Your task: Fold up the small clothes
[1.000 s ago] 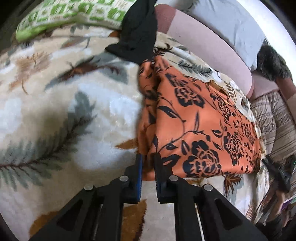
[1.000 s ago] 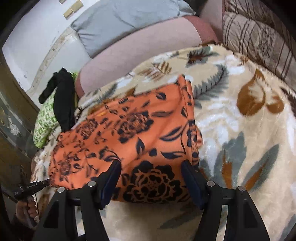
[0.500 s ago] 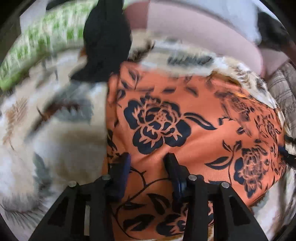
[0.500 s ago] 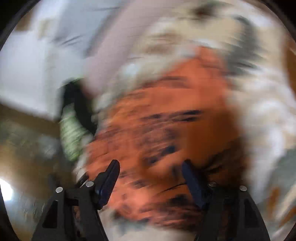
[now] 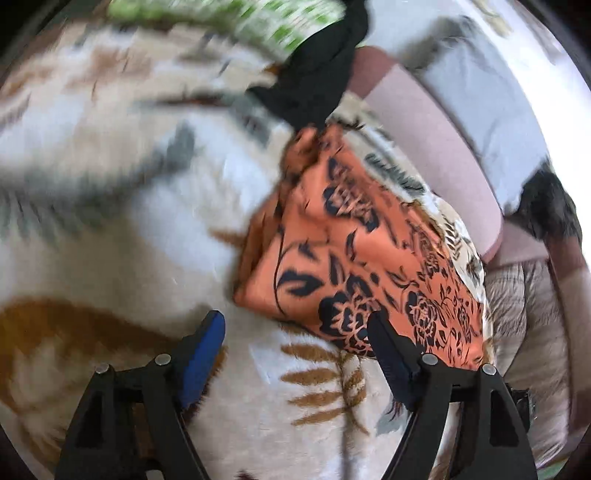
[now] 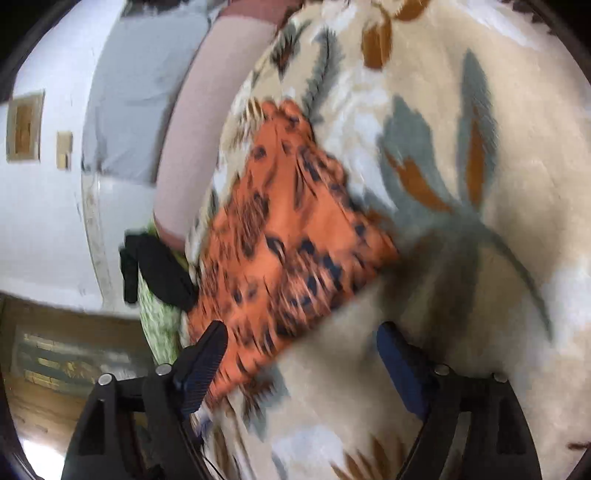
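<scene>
One garment: an orange floral garment [image 5: 354, 258], already doubled over, lies flat on a plush leaf-patterned blanket [image 5: 129, 221].
Handling: it looks thin, soft and light, with no stiffness; it will drape and sag when lifted, and its smooth weave may slide over the pile beneath.
Where to take hold: probably the near corners or the near hem, where the layers stack, pinching all layers together so that none peels away.
Left gripper [image 5: 297, 349]: its jaws are opening and stand wide, with only blanket between them.
Cloth relative to left gripper: the garment fills the centre and right of the frame; its near corner sits just above the gap, and its lower edge passes behind the right-hand finger.
Right gripper [image 6: 299, 362]: its jaws are opening and stand wide, pressing on nothing.
Cloth relative to right gripper: the garment [image 6: 291, 236] runs from the upper centre to the lower left of the frame; its near corner reaches the left-hand finger, though blur hides whether they touch.
Neighbours: a black garment [image 5: 317, 81] lies at the orange one's far end, beside a green patterned cushion [image 5: 236, 18].
</scene>
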Demonstrator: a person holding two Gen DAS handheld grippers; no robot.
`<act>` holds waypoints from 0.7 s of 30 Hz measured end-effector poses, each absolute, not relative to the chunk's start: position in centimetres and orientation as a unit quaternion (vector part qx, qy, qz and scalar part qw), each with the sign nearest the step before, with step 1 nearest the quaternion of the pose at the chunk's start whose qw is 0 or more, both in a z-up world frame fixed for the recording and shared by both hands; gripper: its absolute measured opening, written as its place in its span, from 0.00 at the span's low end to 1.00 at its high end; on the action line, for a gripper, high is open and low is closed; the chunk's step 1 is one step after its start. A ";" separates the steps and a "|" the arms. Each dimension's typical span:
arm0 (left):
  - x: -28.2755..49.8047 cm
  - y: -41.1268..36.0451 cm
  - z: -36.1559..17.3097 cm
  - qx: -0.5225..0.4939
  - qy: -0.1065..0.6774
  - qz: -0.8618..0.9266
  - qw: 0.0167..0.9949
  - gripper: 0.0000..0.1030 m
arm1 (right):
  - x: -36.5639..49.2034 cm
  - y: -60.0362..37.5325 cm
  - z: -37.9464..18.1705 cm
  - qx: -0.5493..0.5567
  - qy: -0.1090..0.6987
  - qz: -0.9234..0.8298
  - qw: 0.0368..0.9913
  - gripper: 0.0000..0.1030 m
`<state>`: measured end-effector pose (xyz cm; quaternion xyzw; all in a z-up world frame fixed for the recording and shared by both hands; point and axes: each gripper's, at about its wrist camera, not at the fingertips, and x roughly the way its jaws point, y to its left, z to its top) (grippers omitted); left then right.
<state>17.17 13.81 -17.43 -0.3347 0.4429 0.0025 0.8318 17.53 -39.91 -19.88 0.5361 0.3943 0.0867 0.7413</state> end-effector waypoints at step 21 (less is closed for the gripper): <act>13.0 12.4 -9.0 -0.323 0.360 0.021 0.875 0.11 | 18.2 -38.0 -11.3 0.467 0.356 0.062 0.807 0.10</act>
